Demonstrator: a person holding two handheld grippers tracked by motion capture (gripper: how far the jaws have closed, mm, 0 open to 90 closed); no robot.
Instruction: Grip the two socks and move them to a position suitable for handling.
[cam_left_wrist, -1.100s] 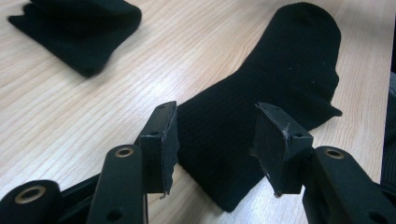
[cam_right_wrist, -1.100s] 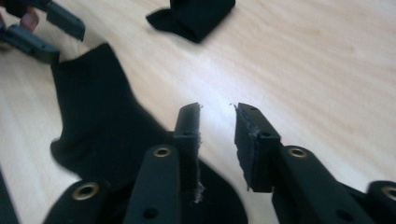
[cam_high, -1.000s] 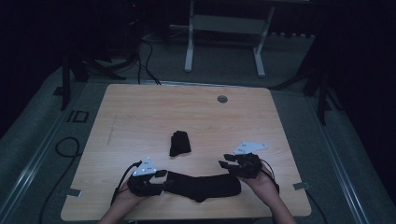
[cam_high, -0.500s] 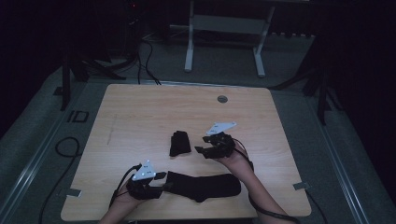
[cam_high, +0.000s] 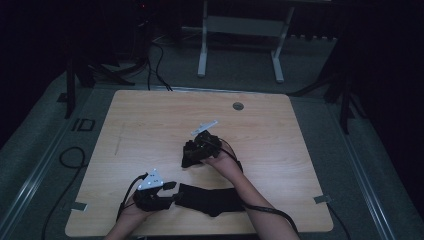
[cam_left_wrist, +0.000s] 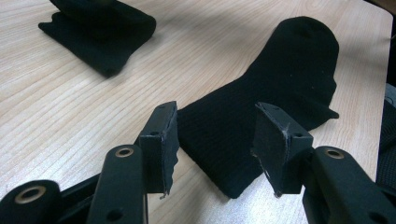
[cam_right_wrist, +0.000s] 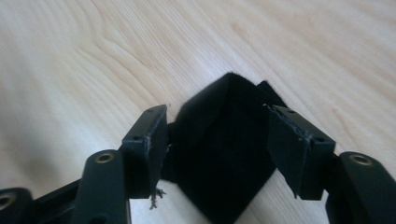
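Right gripper view looks along the right gripper (cam_right_wrist: 218, 144) at the folded black sock (cam_right_wrist: 224, 149), which lies on the pale wooden table (cam_right_wrist: 93, 56) with one corner pointing toward the camera. The jaws stand apart on either side of the sock and have just been opening; the cloth sits between them, and whether the left pad brushes its edge cannot be told. From the high view this right gripper (cam_high: 192, 152) is over the middle of the table (cam_high: 150, 120), at the folded black sock (cam_high: 190, 155), with the person's right forearm (cam_high: 255, 205) reaching in from the bottom edge.

Left gripper view shows the left gripper (cam_left_wrist: 217, 140) with its jaws parted to either side of the cuff end of the flat black sock (cam_left_wrist: 271, 93), the pads not pressing on the fabric. That sock stretches away from the jaws along the table (cam_left_wrist: 70, 107), its toe far from the camera. In the high view the left gripper (cam_high: 172, 189) rests near the front edge, at the left end of the flat black sock (cam_high: 215, 200), which lies lengthwise just in front of the person.

The two socks lie near each other but apart, the folded one farther from the person.
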